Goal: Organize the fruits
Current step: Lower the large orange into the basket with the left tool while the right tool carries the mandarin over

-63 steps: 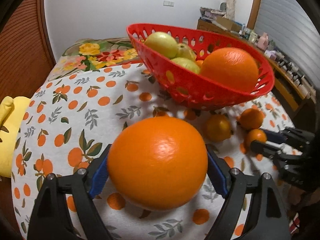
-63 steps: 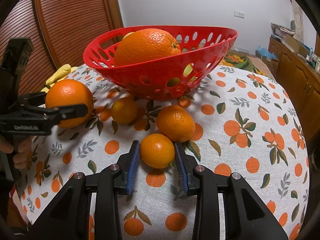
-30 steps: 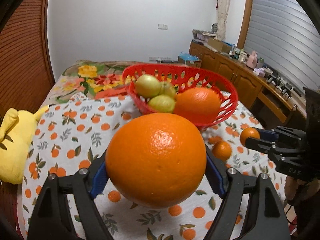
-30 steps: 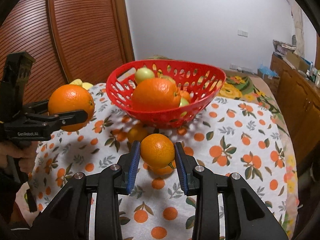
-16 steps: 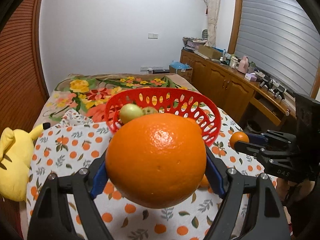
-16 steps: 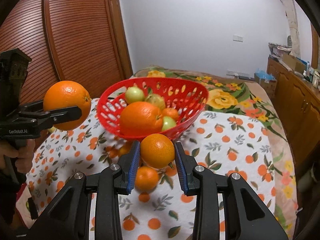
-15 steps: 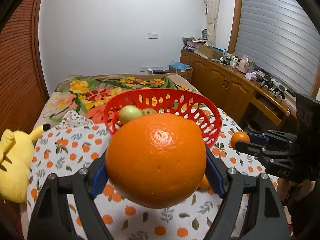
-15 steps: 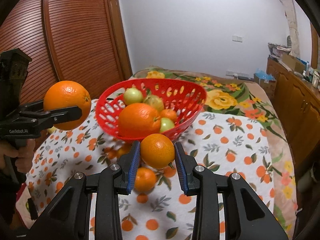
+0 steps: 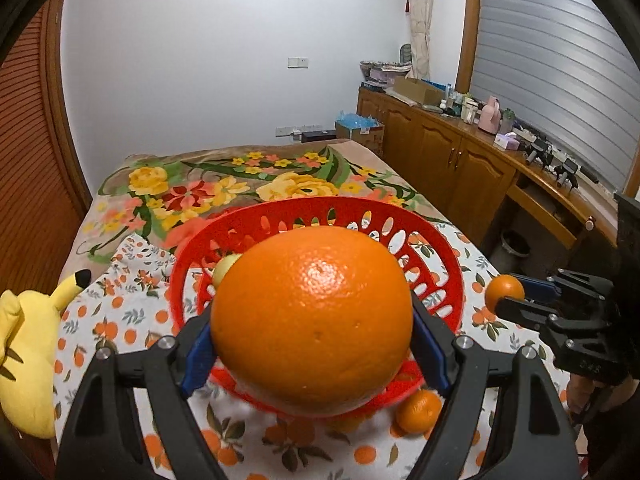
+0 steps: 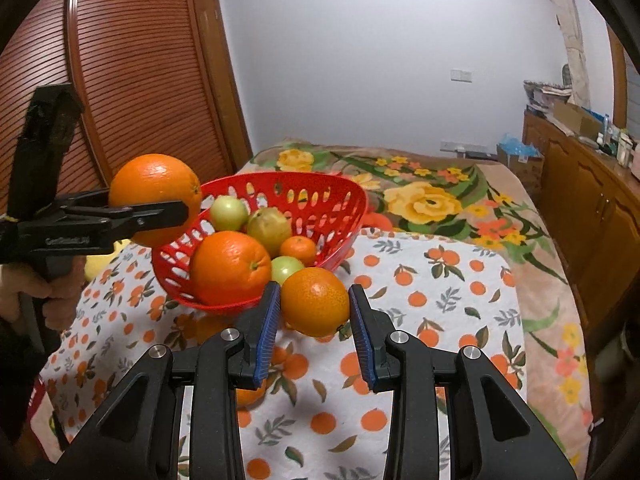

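Two large oranges (image 10: 230,268) (image 10: 154,196), four small mandarins (image 10: 314,302) (image 10: 298,250) (image 9: 418,410) (image 10: 249,396), three green fruits (image 10: 229,213) (image 10: 269,229) (image 10: 286,268) and one red basket (image 10: 336,216) are counted.

My left claw (image 9: 312,338) has matt black plastic arms, ribbed blue pads on a glossy dimpled orange (image 9: 312,316), before a shiny red plastic basket (image 9: 440,264).

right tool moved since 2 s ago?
Yes. The right tool, shut on the small orange, rose from the tablecloth to the red basket's rim height.
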The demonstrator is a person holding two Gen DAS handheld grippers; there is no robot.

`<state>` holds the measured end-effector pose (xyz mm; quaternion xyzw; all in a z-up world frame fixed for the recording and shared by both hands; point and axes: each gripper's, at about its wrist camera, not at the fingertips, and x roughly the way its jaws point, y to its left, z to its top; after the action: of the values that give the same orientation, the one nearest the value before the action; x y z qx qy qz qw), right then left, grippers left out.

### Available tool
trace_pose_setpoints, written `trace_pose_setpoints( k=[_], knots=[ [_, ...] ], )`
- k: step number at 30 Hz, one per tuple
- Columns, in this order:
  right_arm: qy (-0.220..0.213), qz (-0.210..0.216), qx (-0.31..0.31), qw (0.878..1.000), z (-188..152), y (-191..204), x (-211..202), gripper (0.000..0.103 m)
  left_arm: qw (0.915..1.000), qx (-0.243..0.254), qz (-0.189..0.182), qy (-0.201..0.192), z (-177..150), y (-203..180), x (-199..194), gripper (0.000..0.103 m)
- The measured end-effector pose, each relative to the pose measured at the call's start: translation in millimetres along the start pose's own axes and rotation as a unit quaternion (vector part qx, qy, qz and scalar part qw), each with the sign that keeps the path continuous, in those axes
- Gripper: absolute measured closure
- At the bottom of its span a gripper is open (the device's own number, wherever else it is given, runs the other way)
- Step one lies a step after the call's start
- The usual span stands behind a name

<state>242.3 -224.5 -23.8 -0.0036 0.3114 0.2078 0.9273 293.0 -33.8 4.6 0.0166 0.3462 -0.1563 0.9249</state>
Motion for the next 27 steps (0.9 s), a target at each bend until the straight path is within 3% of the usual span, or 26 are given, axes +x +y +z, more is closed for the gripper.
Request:
trace_pose_setpoints(
  k=[11, 27],
  knots=[
    [0.010, 0.008, 0.010, 1.000, 3, -14, 14, 0.069, 0.9995, -0.007, -0.003, 0.031, 20, 7, 46, 0.021],
    [0.014, 0.010, 0.009, 1.000, 6, -15, 22, 0.069, 0.9990, -0.022, -0.004, 0.040, 15, 17, 61, 0.020]
  ],
)
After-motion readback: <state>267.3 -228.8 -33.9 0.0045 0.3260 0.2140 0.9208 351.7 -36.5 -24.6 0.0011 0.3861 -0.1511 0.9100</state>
